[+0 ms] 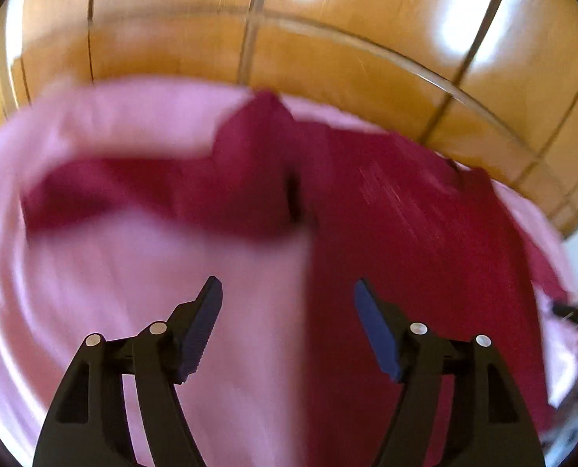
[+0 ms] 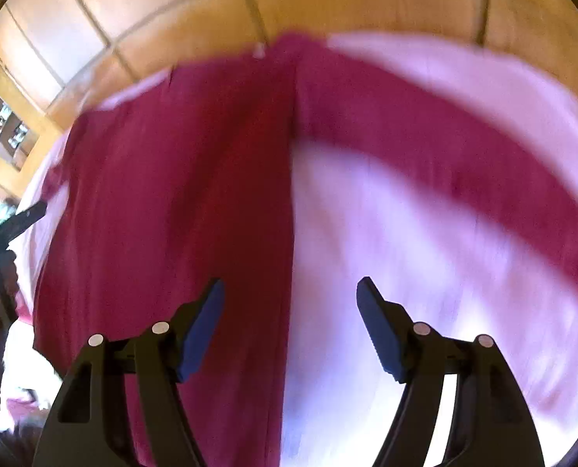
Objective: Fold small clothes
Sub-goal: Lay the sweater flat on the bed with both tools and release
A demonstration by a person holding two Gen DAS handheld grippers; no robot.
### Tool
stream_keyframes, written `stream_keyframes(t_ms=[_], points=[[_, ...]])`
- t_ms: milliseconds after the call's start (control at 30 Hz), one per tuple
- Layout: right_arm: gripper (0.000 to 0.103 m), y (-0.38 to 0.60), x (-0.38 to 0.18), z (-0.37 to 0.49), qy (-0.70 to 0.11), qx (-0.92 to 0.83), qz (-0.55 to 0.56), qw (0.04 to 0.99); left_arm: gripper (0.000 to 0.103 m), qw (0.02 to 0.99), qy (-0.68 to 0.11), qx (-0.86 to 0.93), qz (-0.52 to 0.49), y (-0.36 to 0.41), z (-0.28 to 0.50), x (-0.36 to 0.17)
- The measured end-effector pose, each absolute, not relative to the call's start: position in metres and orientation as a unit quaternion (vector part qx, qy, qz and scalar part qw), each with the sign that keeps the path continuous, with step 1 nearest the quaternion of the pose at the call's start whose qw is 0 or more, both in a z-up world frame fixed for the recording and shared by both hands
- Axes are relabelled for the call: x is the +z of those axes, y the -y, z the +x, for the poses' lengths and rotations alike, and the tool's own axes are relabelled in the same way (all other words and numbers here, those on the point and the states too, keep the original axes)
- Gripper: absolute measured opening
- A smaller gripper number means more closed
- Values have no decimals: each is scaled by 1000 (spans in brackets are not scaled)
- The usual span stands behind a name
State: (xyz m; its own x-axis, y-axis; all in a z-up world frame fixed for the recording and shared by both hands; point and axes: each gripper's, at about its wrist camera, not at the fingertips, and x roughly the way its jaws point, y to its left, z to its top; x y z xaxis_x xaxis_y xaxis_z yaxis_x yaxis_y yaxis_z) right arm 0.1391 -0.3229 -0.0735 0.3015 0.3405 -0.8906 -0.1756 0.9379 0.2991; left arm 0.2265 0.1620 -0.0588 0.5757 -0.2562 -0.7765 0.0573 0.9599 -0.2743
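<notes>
Across a pink sheet (image 1: 125, 272) lies the garment (image 1: 406, 241), dark red, spread flat; both views are blurred, so we read only the broad shapes. From the left wrist view we see its body running down the right half of the frame, with one long straight edge against the sheet, and a sleeve reaching out to the left from the top. From the right wrist view we see the same garment (image 2: 172, 194) filling the left half, a sleeve sweeping off to the right over the sheet (image 2: 406, 253). Our left gripper (image 1: 288, 288) hangs above the straight edge, jaws wide, nothing between them, one fingertip over sheet and the other over red cloth. Our right gripper (image 2: 290, 287) also stands wide and empty over that edge, pads clear of the fabric. Wooden panels (image 1: 328, 58) rise behind the sheet in both views. At the left border of the right view we make out the other gripper's dark finger (image 2: 24, 214).
</notes>
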Motion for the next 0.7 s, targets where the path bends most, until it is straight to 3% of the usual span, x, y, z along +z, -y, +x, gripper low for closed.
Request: stream_keyframes(t_ms=[133,200,300,367,400,467,567,700], points=[[70,324,-80,84,-590,167,85,786,69,856,-474,-124,-163,-172,169,-74],[64,321,-80,67,-588,170,85,786,69,843,-482,-145,-188,-173,146,-77],[45,319,-79,55,-586,169,78,789,69,834,-485,-166,-202,-170,118,-84],[21,316,-79,53,-586,173,79,788,69,831,-488,-178,-198,-164,101,-88],[18,315,-78,53,-585,177,79,787,67,830,-488,-183,-199,-161,94,-90],[11,307,-80,49,-581,177,66,792,50,825,-489,-190,-211,-164,91,-91],[7,303,-75,46,-573,170,55,800,10,826,-492,-183,-205,-157,87,-95],[7,318,-45,38,-538,159,63,826,7,844,-468,-188,-180,-150,84,-77]])
